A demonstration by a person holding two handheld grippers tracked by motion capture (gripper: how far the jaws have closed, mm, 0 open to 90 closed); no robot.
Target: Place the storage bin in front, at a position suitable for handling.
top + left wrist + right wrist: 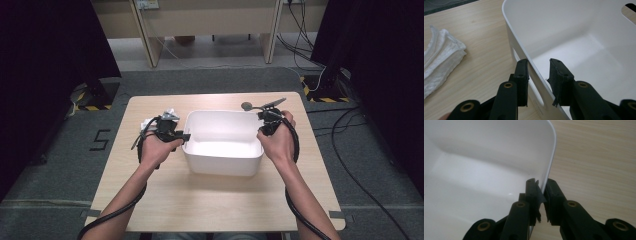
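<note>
Your left gripper (537,82) straddles the white bin's (223,150) nine o'clock wall, inner pad clear; right gripper (541,200) pinches its three o'clock rim at table centre.

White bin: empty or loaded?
Empty: the white bin stands upright, and its bare floor shows in the high view and both gripper views.

one sign can be read: a black numeral "5" (100,139) on the grey floor (60,165) to the left of the table (210,200) in the high view. there is faint embossed marking on the white tub's (574,30) outer wall below its handle slot in the left gripper view, too small to read.
</note>
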